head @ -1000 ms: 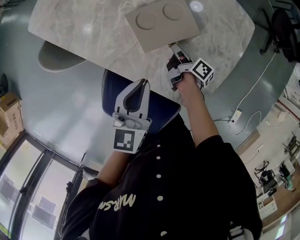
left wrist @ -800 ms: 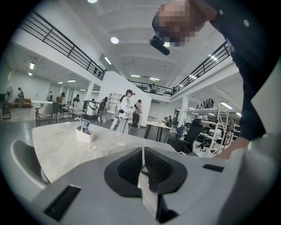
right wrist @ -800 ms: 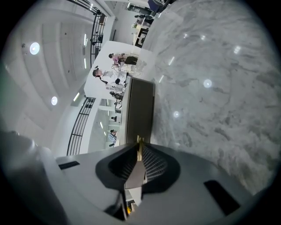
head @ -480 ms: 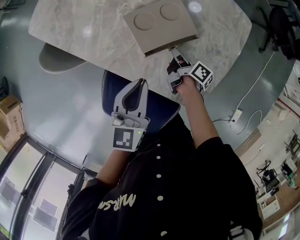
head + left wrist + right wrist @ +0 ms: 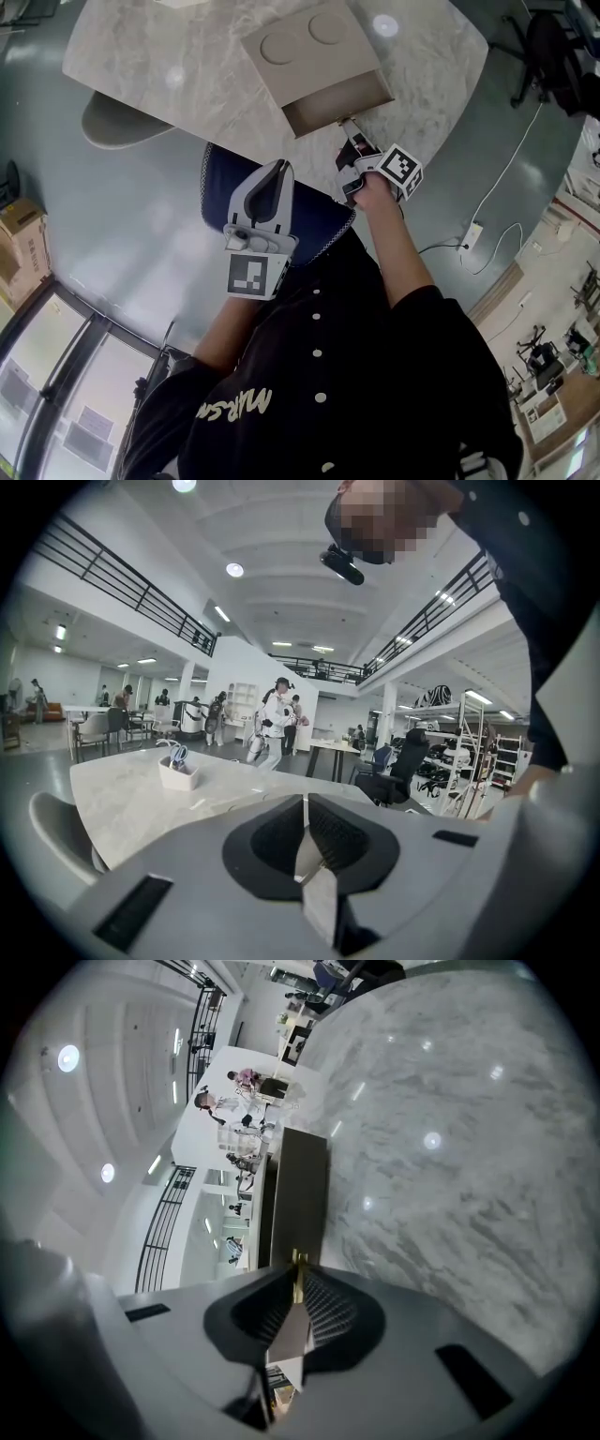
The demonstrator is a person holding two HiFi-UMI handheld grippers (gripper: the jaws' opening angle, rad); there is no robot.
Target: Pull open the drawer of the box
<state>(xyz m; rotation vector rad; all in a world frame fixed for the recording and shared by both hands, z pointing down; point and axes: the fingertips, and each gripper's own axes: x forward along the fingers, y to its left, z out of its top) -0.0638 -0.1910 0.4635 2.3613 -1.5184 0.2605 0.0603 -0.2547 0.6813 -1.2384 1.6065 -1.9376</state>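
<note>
Your right claw (image 5: pixel 347 128) is clamped on the knob (image 5: pixel 297 1262), and the drawer (image 5: pixel 339 101) is only partway out of the box (image 5: pixel 305 47). Left claw (image 5: pixel 274 187) is closed on nothing.

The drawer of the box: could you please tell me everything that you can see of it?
The drawer is tan, like the flat box it slides from, and looks like board or wood. It stands partly pulled out toward the person, its shallow tray open on top and seemingly empty. The box lies on the marble table. A small brass-coloured knob on the front panel is pinched in the right tongs, shut on it. Nothing else touches it.
</note>
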